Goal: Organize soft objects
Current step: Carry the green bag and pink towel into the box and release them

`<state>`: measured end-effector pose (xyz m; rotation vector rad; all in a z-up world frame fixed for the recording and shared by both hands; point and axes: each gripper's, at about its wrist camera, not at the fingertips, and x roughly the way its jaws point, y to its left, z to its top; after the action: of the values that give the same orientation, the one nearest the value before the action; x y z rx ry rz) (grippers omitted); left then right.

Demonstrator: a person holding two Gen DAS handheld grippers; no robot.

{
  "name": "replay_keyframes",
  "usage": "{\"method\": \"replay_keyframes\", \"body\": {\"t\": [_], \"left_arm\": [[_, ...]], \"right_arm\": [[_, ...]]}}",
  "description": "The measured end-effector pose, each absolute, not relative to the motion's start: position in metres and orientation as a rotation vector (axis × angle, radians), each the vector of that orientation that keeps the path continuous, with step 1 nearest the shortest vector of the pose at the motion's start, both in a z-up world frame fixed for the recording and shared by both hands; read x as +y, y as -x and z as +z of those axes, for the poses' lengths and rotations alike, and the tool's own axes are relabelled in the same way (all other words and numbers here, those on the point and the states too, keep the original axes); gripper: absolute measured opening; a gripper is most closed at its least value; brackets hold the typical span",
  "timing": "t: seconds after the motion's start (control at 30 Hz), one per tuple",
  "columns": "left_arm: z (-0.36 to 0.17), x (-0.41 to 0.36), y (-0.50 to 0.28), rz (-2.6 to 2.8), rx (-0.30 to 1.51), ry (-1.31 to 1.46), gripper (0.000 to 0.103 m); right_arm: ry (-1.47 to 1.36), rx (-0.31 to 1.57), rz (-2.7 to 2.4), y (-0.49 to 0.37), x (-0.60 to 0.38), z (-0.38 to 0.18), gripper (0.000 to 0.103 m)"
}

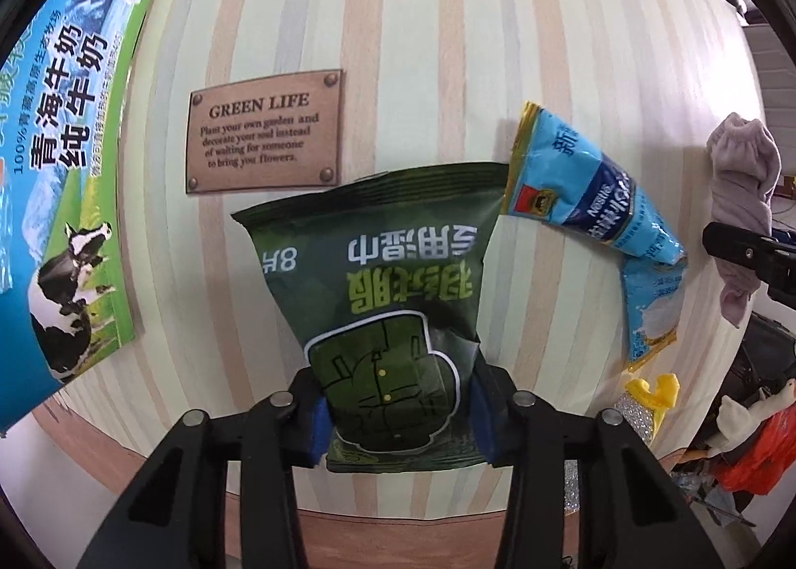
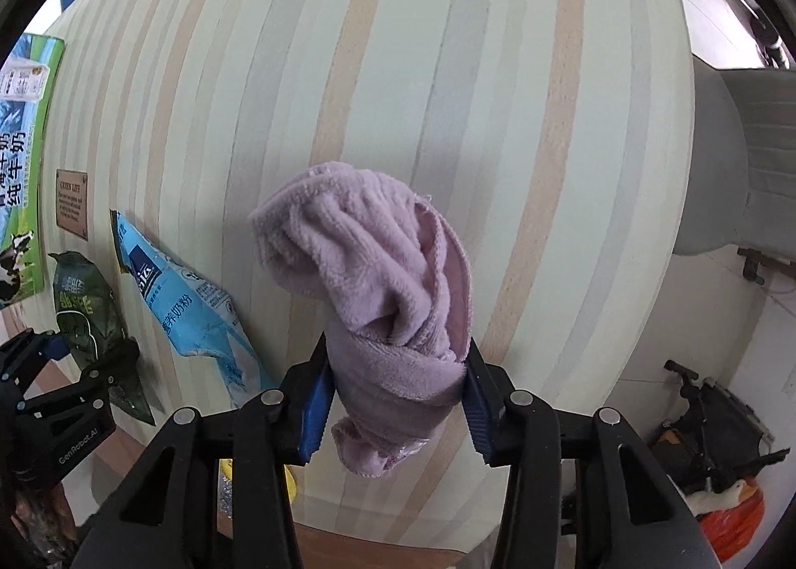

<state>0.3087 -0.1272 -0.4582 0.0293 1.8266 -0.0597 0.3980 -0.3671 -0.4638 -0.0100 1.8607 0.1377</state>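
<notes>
Left wrist view, starting at the far left: a flat green and blue milk carton box with a cow printed on it lies on the striped pastel surface, and beside it sits a brown printed "GREEN LIFE" plaque. In the middle, my left hand-held gripper is closed on the lower end of a dark green foil pack of wet wipes, blue pads pressing both side edges. The pack looks light and slick, and it gives a little under the pads, so I judge the crimped bottom seam a safer hold than the puffy middle, which could squirt out.

To its right lies a crumpled light blue plastic milk powder pouch, bent in the middle, touching the green pack's top corner. It would probably sag if lifted by one end; I would take it near the fold. A small yellow thing lies at the surface's near edge; I cannot tell what it is.

Further right, my right hand-held gripper pinches a bunched lilac fleece cloth around its waist, held above the surface. It is limp, fluffy and grippy, with a loose tail hanging below the pads, so it should not slip, though the dangling ends may drag.
</notes>
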Motion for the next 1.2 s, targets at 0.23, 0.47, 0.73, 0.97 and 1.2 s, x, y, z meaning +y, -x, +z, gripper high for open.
{"method": "replay_keyframes", "body": {"t": [0.23,0.47,0.73,0.97,1.2], "left_arm": [[-0.408,-0.119,-0.31,-0.142,1.73,-0.001,0.039],[-0.306,-0.078,-0.314,-0.269,1.585,0.04,0.039],[-0.228,0.055,-0.332,-0.248,1.505,-0.013,0.039],[-0.248,0.161,-0.365,-0.105,1.547,-0.098,0.039],[-0.328,0.2,-0.401,-0.207,1.767,-0.095,0.039]], "right_arm": [[-0.105,1.723,0.119,-0.382,-0.391,-0.398,0.047],[-0.157,1.595,0.238,-0.355,-0.34,-0.297,0.047],[-0.249,1.484,0.396,-0.334,-0.17,-0.224,0.047],[-0.301,1.512,0.451,-0.35,0.011,-0.27,0.047],[-0.361,1.635,0.39,-0.364,0.083,-0.353,0.047]]}}
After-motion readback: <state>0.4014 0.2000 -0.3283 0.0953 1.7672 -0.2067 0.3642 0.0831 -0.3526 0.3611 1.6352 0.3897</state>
